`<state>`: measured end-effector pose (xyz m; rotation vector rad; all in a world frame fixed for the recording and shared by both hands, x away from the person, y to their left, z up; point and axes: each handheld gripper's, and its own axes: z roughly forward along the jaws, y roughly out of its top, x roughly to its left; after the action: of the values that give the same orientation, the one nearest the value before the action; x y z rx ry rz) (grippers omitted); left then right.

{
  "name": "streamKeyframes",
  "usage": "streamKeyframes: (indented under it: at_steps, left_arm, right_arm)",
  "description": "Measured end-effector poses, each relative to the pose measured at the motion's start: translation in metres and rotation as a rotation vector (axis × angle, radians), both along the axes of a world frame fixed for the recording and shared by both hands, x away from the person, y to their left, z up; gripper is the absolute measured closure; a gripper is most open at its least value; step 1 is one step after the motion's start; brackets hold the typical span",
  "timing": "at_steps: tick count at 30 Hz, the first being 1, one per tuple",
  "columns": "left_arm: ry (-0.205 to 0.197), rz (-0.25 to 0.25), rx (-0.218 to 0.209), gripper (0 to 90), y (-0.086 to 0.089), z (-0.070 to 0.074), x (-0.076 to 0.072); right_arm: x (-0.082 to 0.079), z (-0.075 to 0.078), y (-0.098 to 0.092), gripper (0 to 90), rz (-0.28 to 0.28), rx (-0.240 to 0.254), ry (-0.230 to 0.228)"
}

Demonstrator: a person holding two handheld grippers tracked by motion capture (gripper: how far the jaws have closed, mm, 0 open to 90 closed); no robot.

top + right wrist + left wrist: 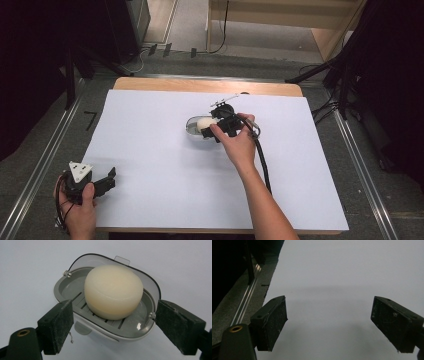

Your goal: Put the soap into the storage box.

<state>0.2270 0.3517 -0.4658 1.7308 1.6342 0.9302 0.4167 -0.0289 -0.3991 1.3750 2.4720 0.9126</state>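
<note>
A grey soap dish (pixel 68 288) rests on the white sheet with its clear lid (pixel 153 283) swung open behind it. A round cream bar of soap (pixel 113 291) lies on its slatted floor. My right gripper (pixel 114 309) straddles the near end of the dish, both pads against its rim, so it looks shut on the dish. In the high view the soap (pixel 205 123) and dish (pixel 190 128) sit mid-table at the tip of the right gripper (pixel 214 131). My left gripper (pixel 111 178) rests at the near left corner, jaws wide open (pixel 329 306) over bare paper.
A large white sheet (pixel 150 150) covers the wooden table (pixel 200 85). The right gripper's black cable (pixel 262 160) trails back along the forearm. Metal rails (pixel 45 160) and dark stands flank the table on the floor.
</note>
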Motion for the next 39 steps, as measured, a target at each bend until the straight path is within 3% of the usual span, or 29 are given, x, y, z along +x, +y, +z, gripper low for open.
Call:
streamKeyframes:
  at_steps: [17,39]
  left_arm:
    - [-0.004,-0.002,0.004,14.4,-0.001,0.000,0.000]
    - [-0.001,-0.004,0.011,14.4,-0.001,0.000,0.000]
  right_arm:
    - [-0.016,-0.010,-0.029,15.6,-0.017,0.018,0.004]
    - [-0.037,-0.034,-0.069,13.6,-0.025,0.019,0.009]
